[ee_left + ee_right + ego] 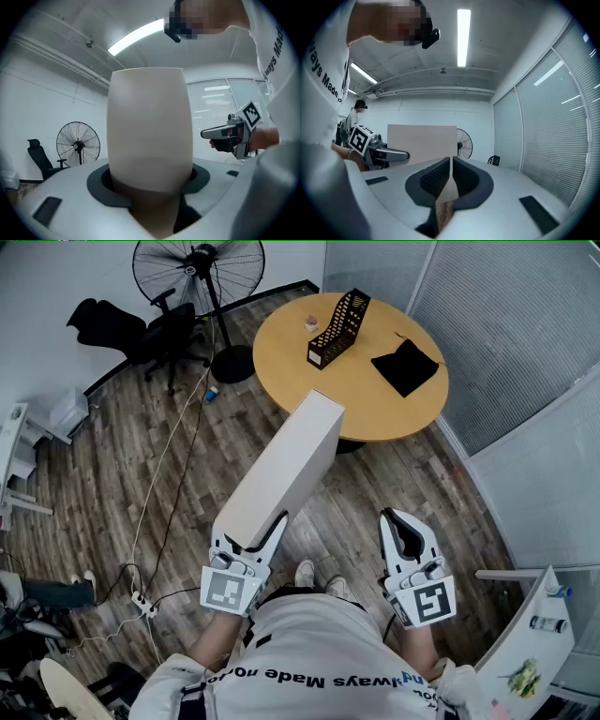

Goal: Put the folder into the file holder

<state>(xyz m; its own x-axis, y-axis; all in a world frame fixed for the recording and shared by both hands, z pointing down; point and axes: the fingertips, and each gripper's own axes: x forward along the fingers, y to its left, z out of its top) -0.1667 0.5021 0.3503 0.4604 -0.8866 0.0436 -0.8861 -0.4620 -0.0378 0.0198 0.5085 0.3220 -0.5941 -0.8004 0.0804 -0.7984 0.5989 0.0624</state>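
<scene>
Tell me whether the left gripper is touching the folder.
Touching. The left gripper view shows the folder wedged between the jaws of the left gripper, with both pads pressed against its sides.

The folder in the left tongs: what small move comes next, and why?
Probably carry the folder forward toward the file holder. The left tongs grip it at its near end, but the holder stands across the floor on the round table, too far away to slot it in.
</scene>
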